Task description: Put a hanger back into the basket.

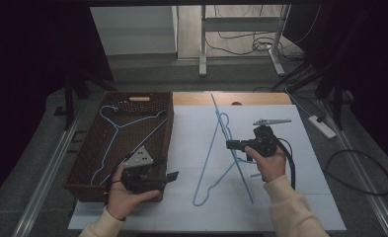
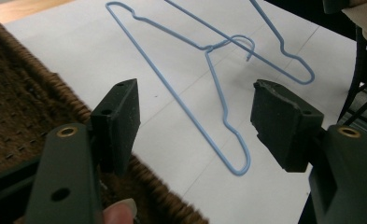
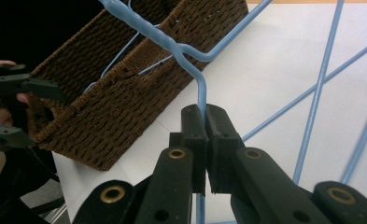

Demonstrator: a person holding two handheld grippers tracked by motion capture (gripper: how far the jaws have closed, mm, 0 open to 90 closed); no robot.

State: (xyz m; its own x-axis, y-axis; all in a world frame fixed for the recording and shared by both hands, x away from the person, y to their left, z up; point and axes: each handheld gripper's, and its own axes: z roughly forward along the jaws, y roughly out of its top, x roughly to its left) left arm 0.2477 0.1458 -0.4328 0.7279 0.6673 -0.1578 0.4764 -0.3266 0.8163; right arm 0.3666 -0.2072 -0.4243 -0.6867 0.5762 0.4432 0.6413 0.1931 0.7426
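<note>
My right gripper [image 1: 229, 144] [image 3: 205, 112] is shut on the wire of a blue hanger [image 1: 245, 182] [image 3: 201, 88], just below its twisted neck. That hanger stands tilted above the white sheet [image 1: 280, 197]. A second blue hanger [image 1: 207, 158] [image 2: 181, 100] lies flat on the sheet, crossing under the held one [image 2: 293, 63]. A third blue hanger [image 1: 117, 126] rests inside the brown wicker basket [image 1: 169, 128] [image 3: 125, 107] on the left. My left gripper [image 1: 172, 176] [image 2: 195, 112] hovers open and holds nothing, at the basket's near right corner [image 2: 27, 102].
A strip of wooden tabletop [image 1: 260, 98] shows behind the sheet. On the floor to the right lie a power strip [image 1: 322, 126] and looping cables [image 1: 364, 173]. Desk legs [image 1: 202, 44] stand beyond the table.
</note>
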